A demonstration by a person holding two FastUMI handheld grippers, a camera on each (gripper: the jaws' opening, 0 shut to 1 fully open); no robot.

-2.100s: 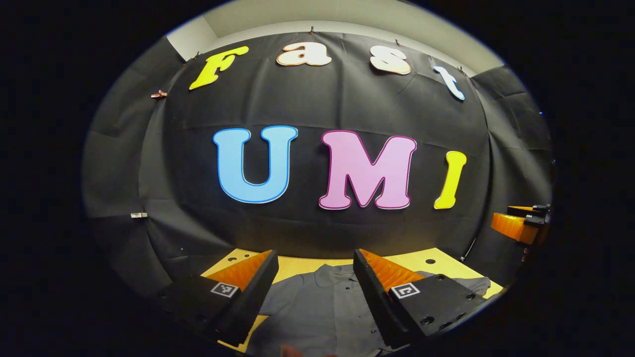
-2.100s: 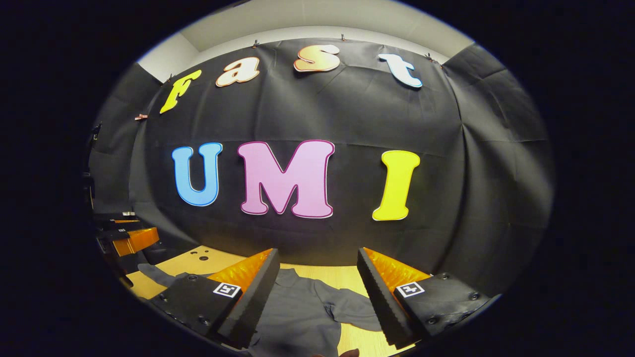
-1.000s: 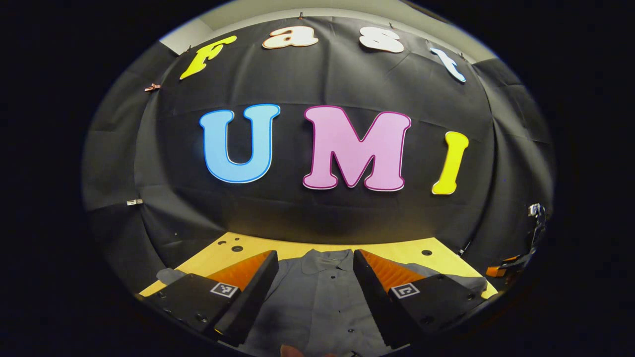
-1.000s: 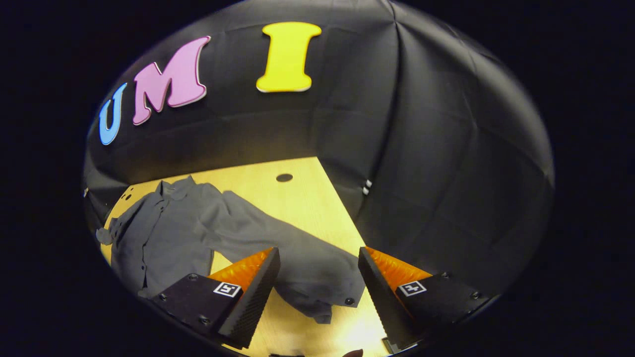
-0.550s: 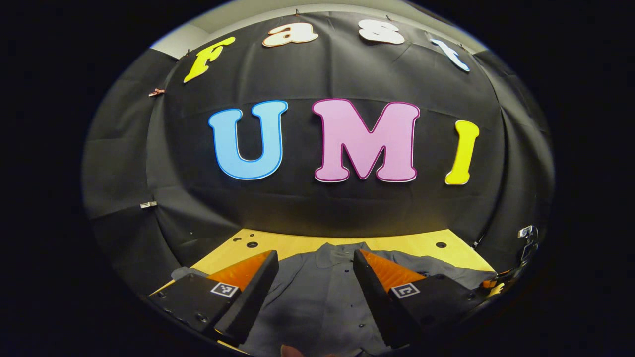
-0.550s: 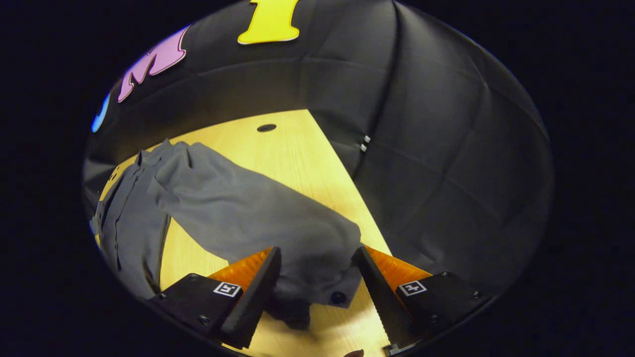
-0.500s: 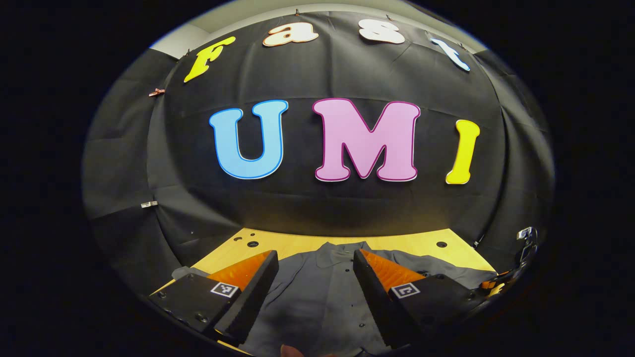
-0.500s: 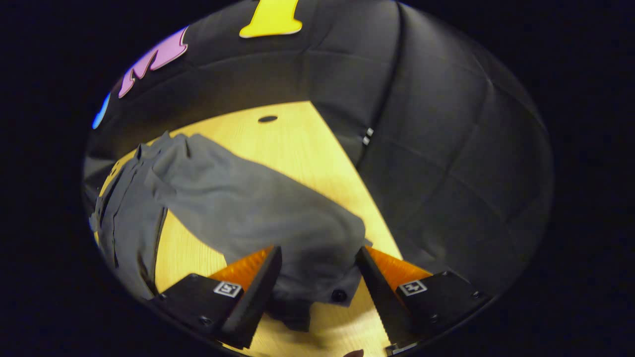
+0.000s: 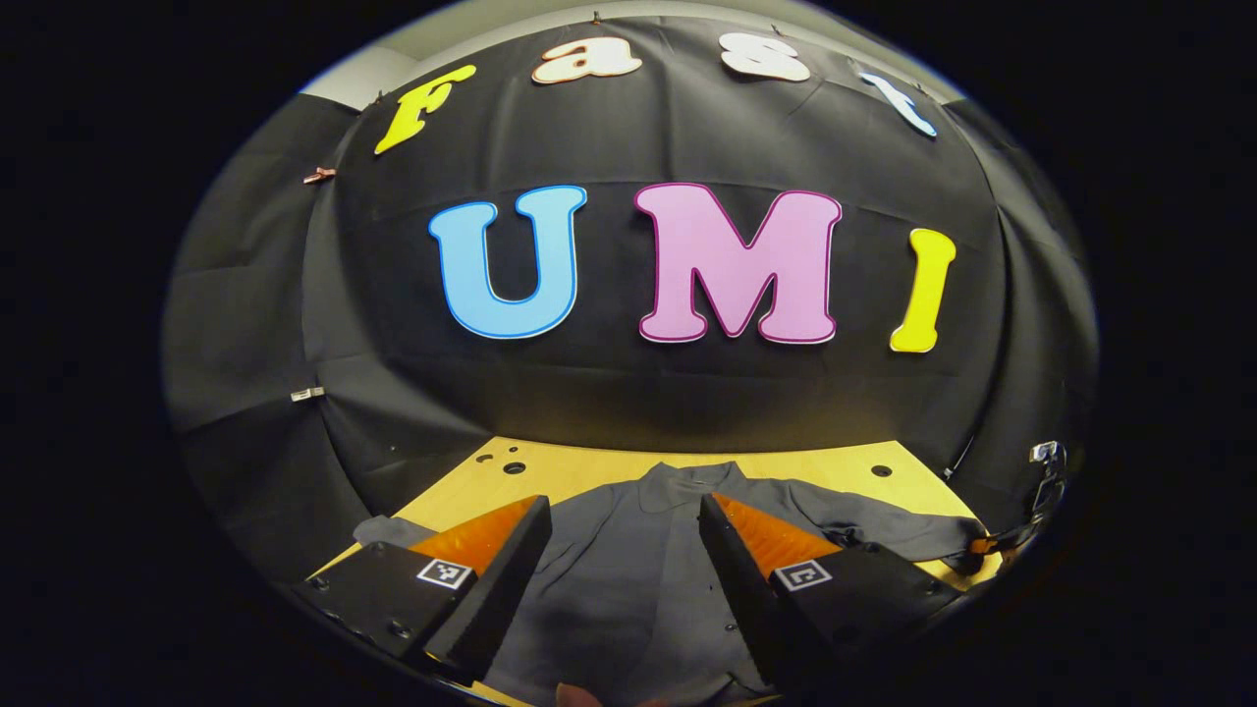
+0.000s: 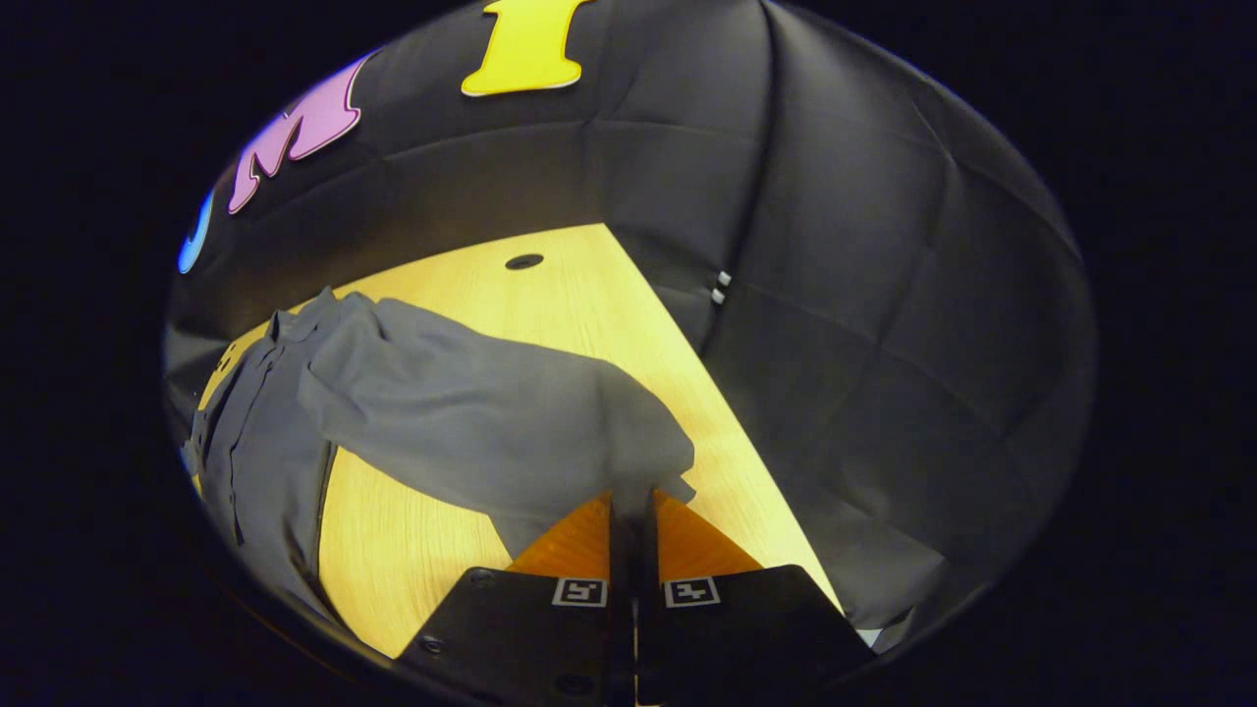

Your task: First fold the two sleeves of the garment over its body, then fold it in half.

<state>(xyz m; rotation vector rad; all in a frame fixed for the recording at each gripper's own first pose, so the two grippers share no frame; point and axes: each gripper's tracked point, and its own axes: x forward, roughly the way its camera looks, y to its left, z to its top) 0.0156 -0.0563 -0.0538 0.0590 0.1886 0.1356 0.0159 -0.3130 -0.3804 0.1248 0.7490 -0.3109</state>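
A grey button-up shirt (image 9: 628,570) lies flat on the yellow wooden table (image 9: 579,469), collar toward the back wall. My left gripper (image 9: 623,503) hovers open over the shirt's body with nothing between its fingers. The shirt's left sleeve (image 9: 378,530) pokes out at the table's left side. In the right gripper view the other sleeve (image 10: 491,422) stretches out from the shirt body (image 10: 255,442) toward me. My right gripper (image 10: 630,496) is shut on that sleeve's cuff end, low over the table (image 10: 589,314).
The booth's black cloth wall rises close behind the table and along its right edge (image 10: 746,432). Small round holes (image 10: 523,261) mark the tabletop near the back. Bare wood shows between the sleeve and the shirt body (image 10: 393,550).
My right gripper dropped onto the outstretched sleeve's cuff and has shut on it. The left gripper stays open over the shirt body, barely shifted.
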